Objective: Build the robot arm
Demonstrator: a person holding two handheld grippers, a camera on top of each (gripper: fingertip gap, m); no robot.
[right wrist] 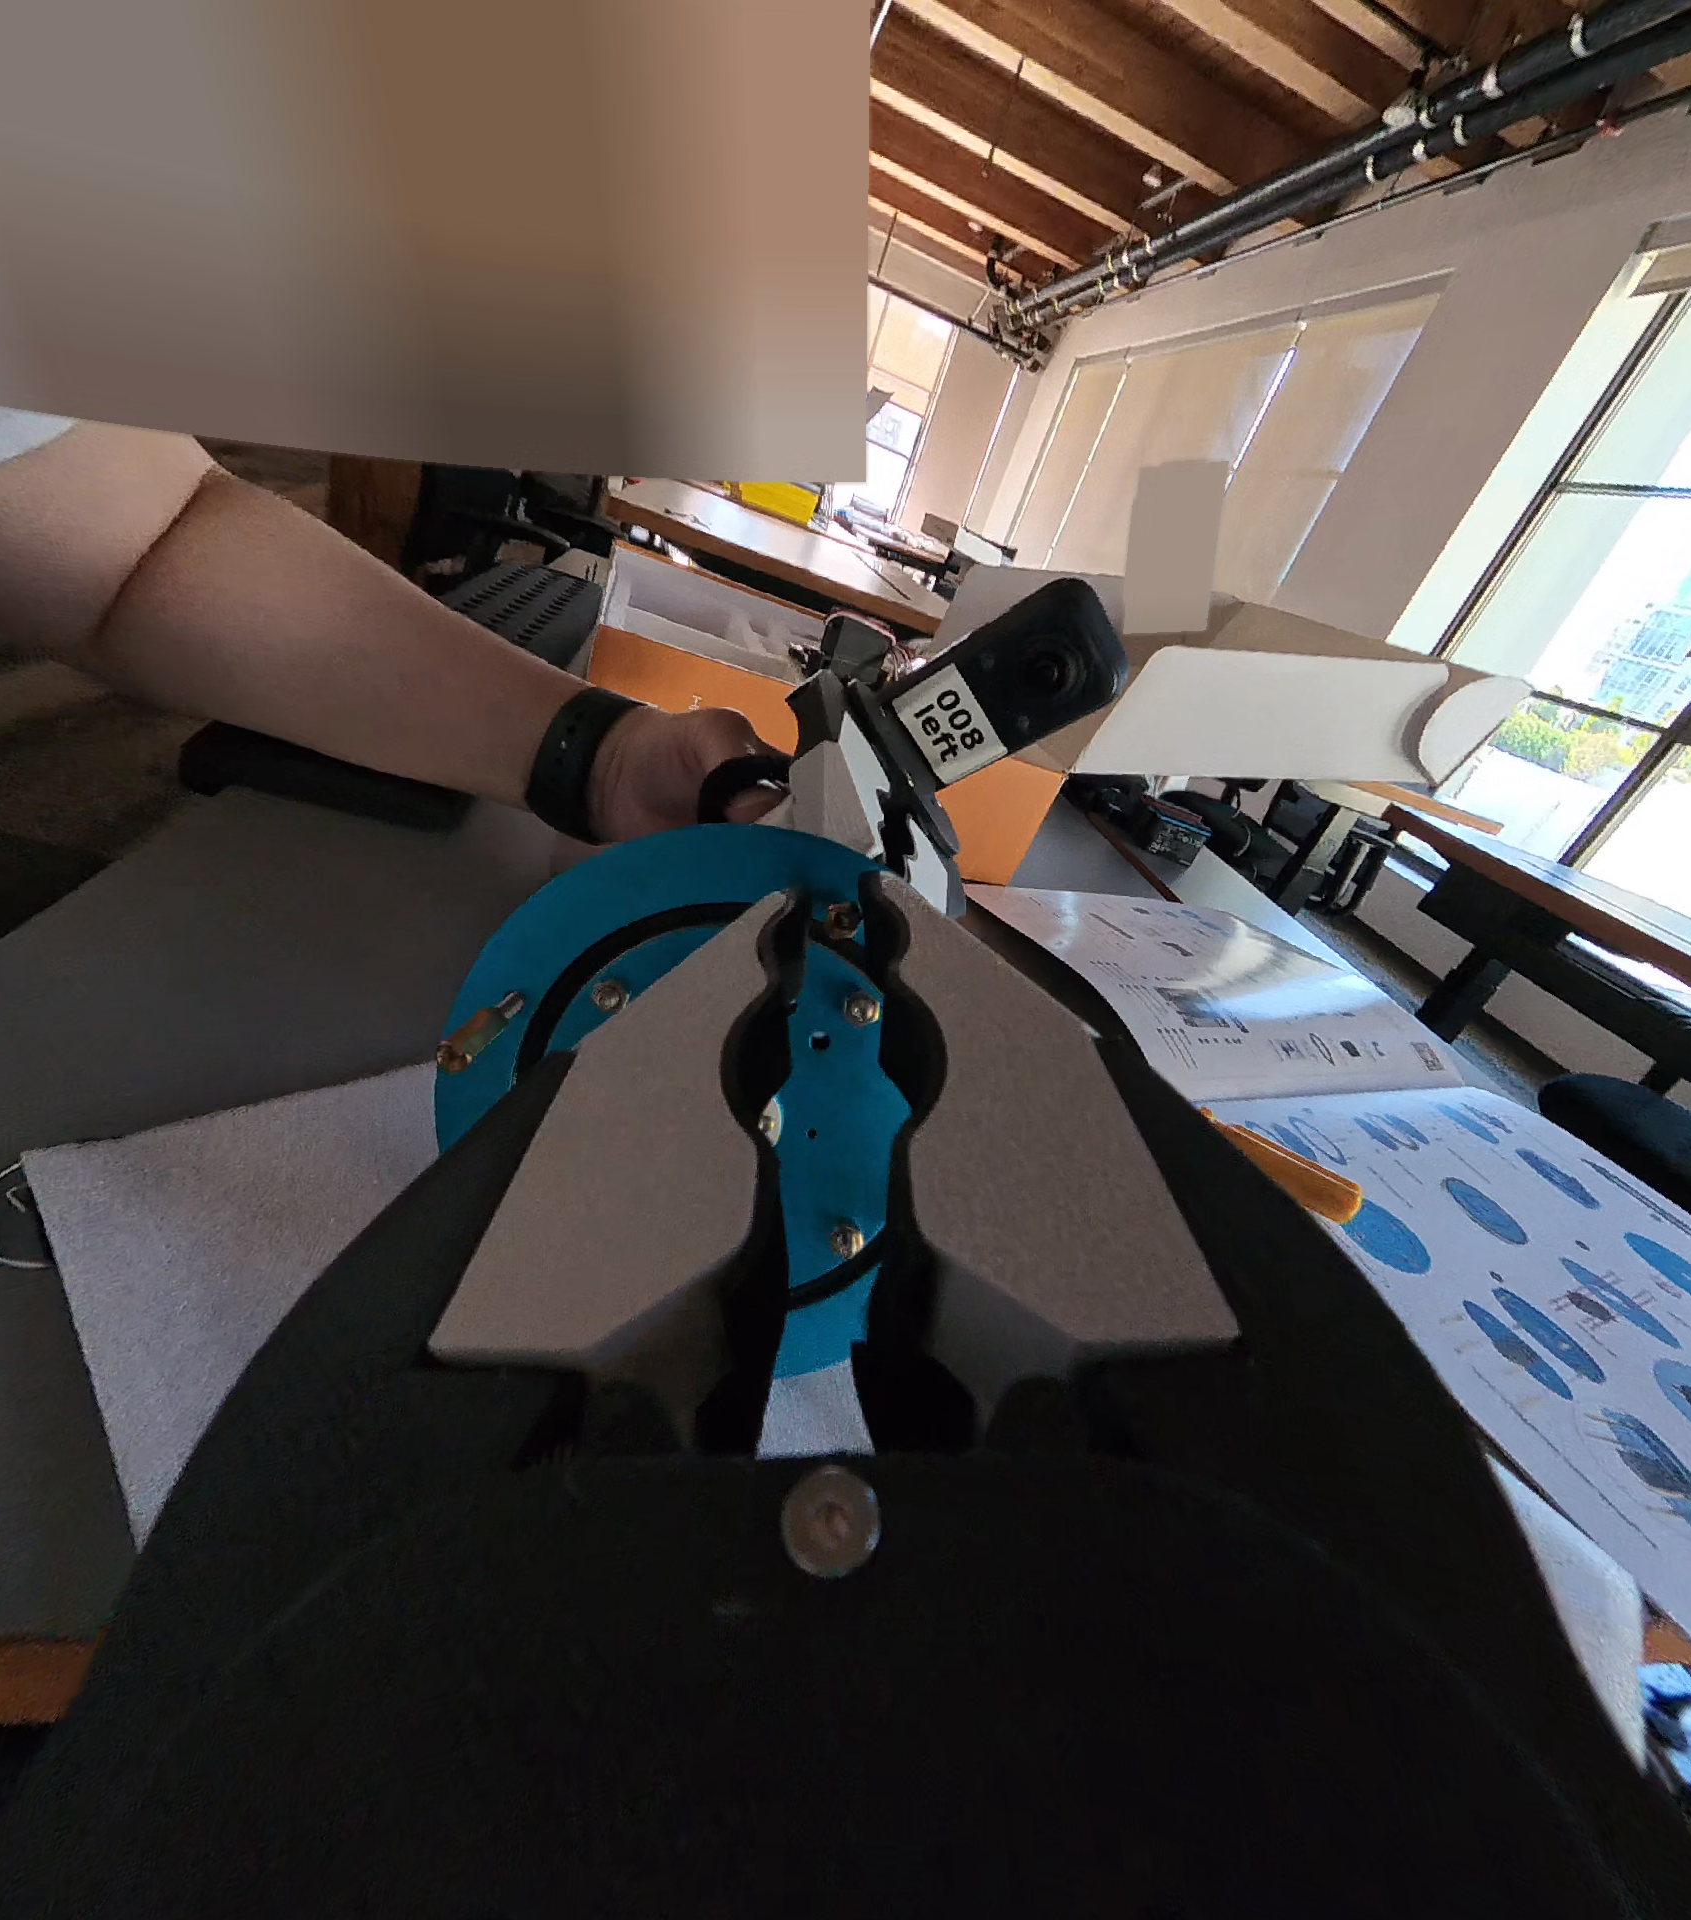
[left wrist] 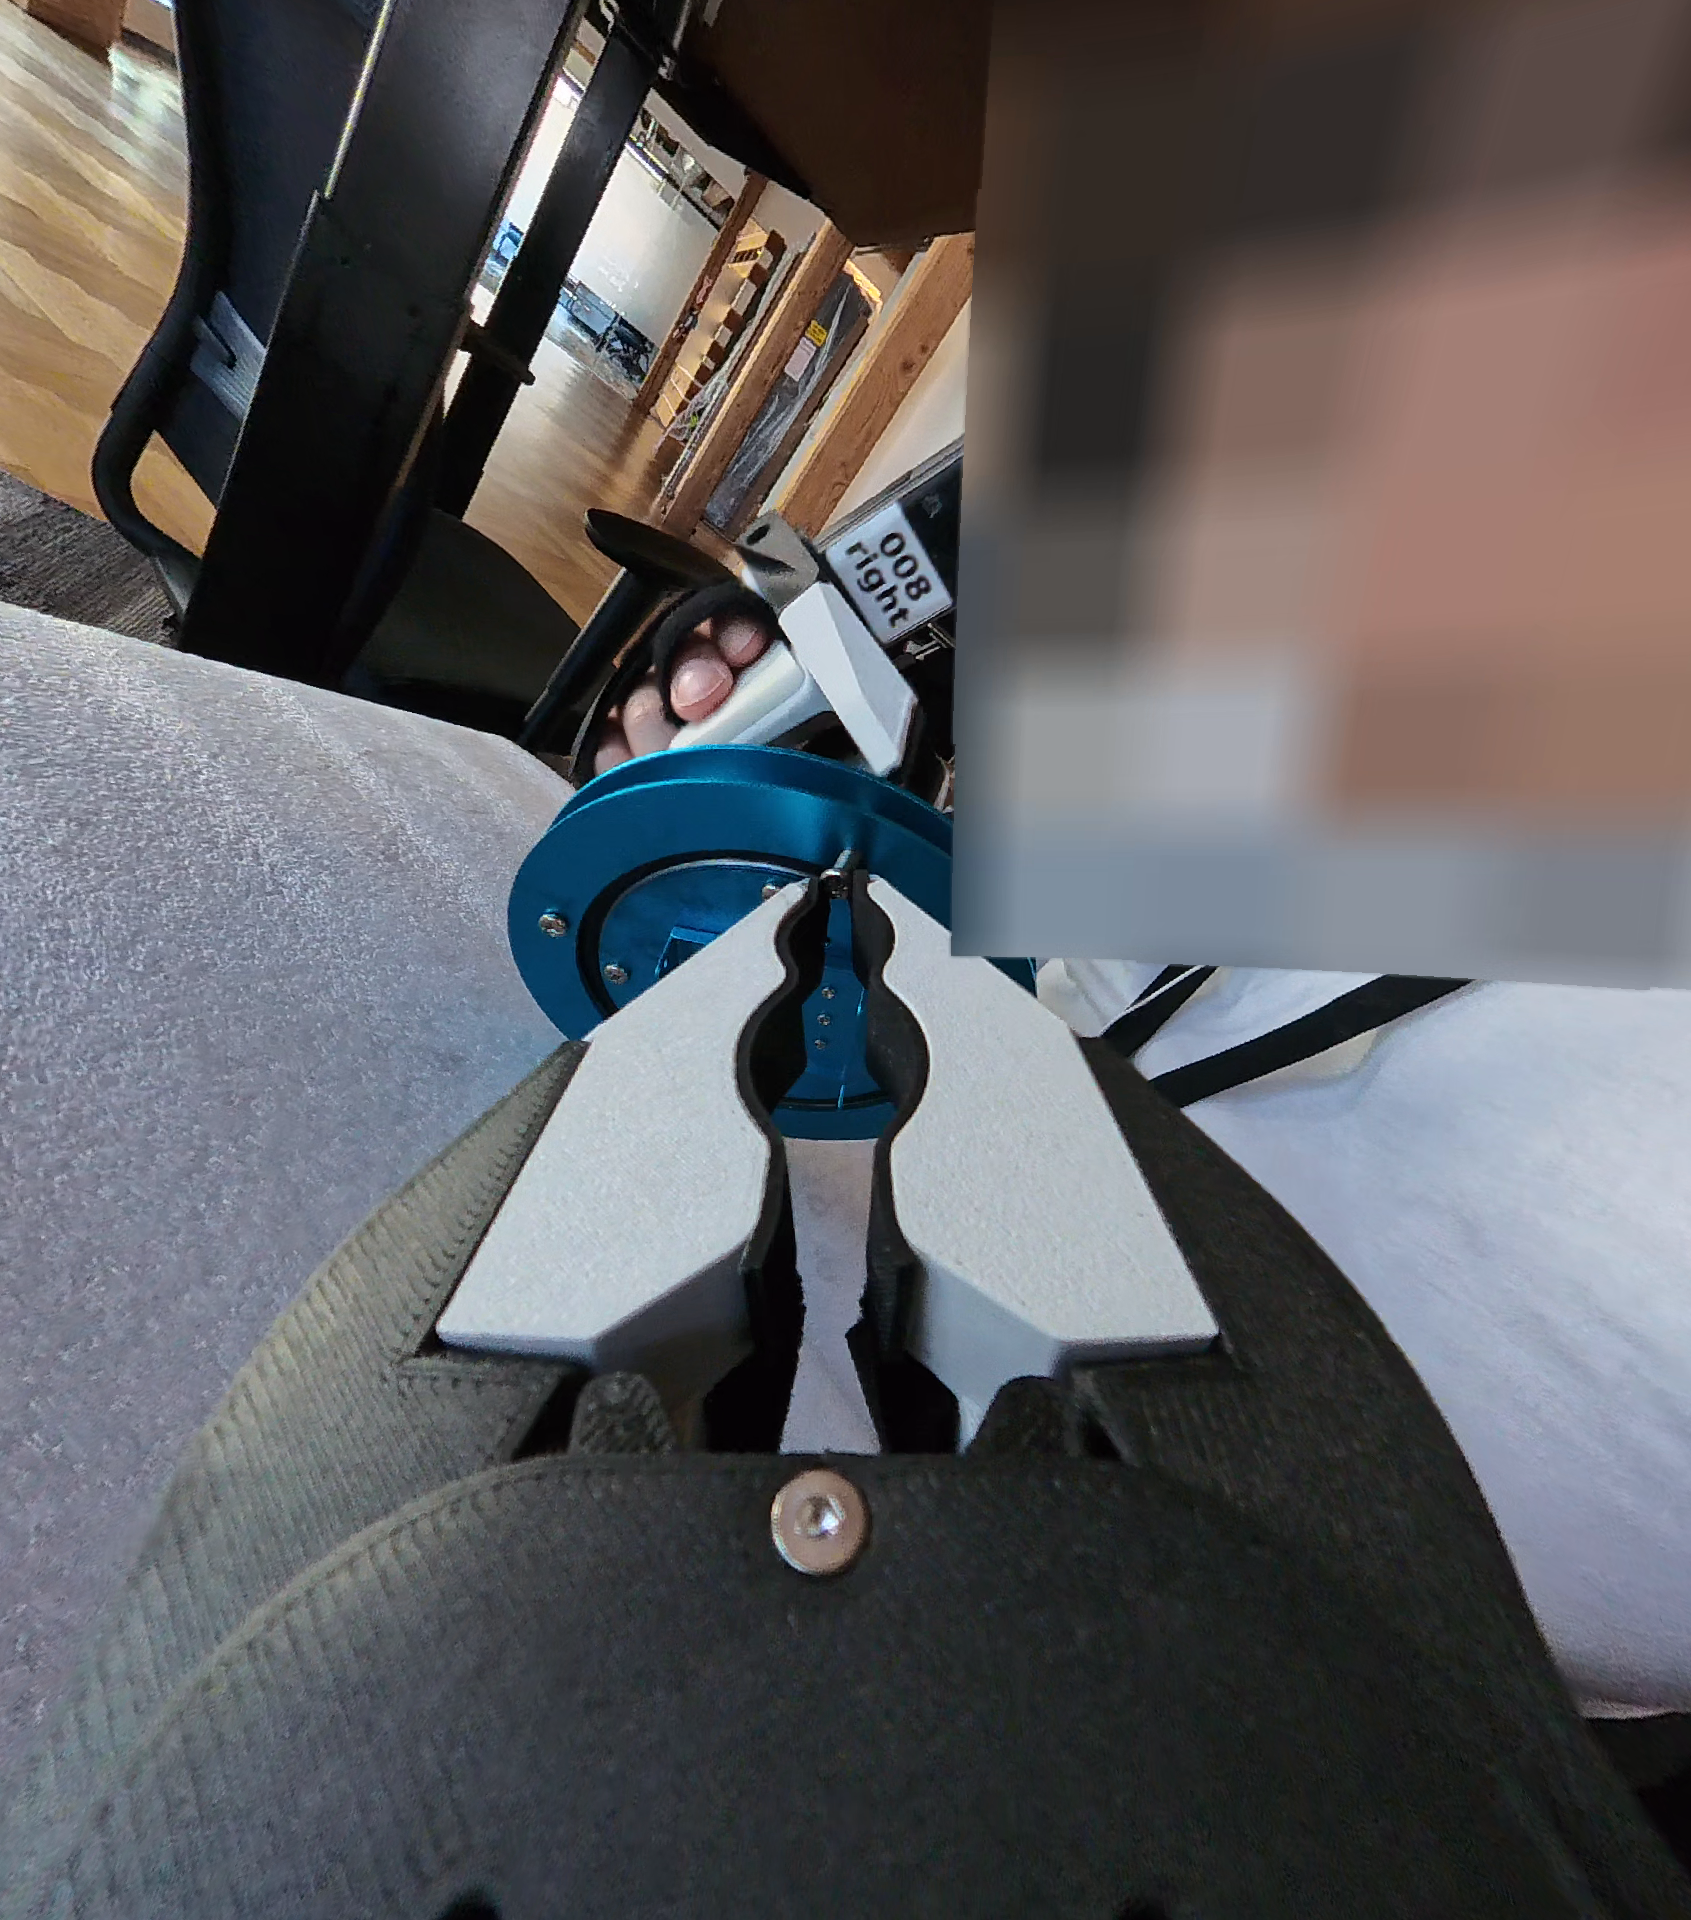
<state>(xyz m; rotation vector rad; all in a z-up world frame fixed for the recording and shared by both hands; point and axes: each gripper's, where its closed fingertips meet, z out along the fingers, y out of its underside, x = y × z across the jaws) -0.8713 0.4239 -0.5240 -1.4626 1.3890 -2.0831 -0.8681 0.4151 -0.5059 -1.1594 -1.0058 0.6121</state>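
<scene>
A blue metal disc assembly (left wrist: 695, 831) stands on edge on a white foam pad (left wrist: 197, 935) between my two grippers. My left gripper (left wrist: 837, 883) is shut on a small silver screw (left wrist: 837, 879) at the disc's upper rim. In the right wrist view the disc (right wrist: 529, 966) faces me. My right gripper (right wrist: 830, 904) has its tips closed around a brass hex fitting (right wrist: 841, 916) on that face. A second brass standoff (right wrist: 477, 1034) sticks out at the disc's left. The other gripper shows beyond the disc in each view, the right one (left wrist: 820, 644) and the left one (right wrist: 908, 831), each held by a hand.
Printed sheets with blue pictures (right wrist: 1547, 1299) lie at right, with an orange-handled tool (right wrist: 1288, 1179) on them. An open orange box (right wrist: 706, 675) stands behind the disc on the grey desk mat (right wrist: 197, 935). A person's forearm (right wrist: 301, 665) reaches in from the left. Black desk legs (left wrist: 342, 343) and a chair stand beyond. The grippers are tip to tip, or close to it.
</scene>
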